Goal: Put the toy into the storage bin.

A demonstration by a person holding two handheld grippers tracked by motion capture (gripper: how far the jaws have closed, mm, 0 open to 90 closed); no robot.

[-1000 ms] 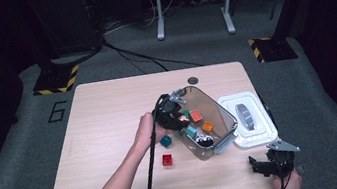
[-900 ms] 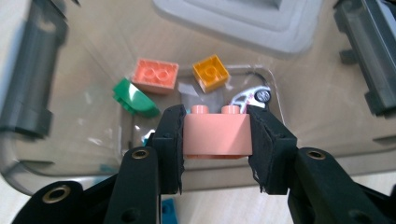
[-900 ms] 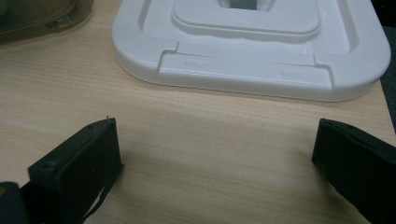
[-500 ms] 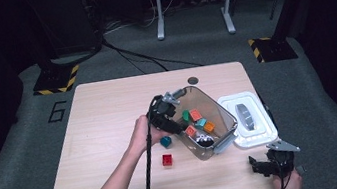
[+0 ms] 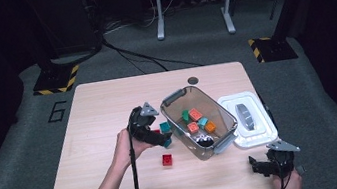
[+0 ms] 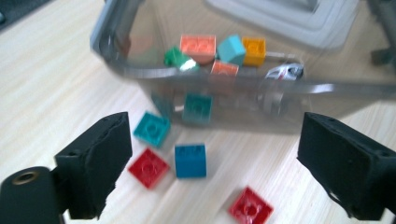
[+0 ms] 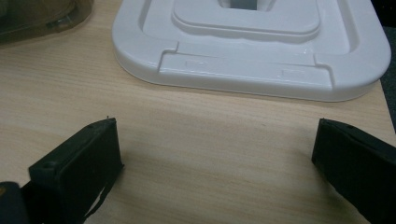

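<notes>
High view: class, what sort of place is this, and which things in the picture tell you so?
Probably a lab or studio set up for recording, not a home. A lone table stands on grey carpet, hazard-striped stand feet sit on the floor behind it, and cables trail across the carpet among dark equipment.

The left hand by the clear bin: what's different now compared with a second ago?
The left gripper has pulled back from over the clear bin toward the loose bricks on the table. Its jaws have just been opening and now stand wide with nothing between them; a blue brick lies ahead of them. The bin, the white lid and the right gripper stayed put.
</notes>
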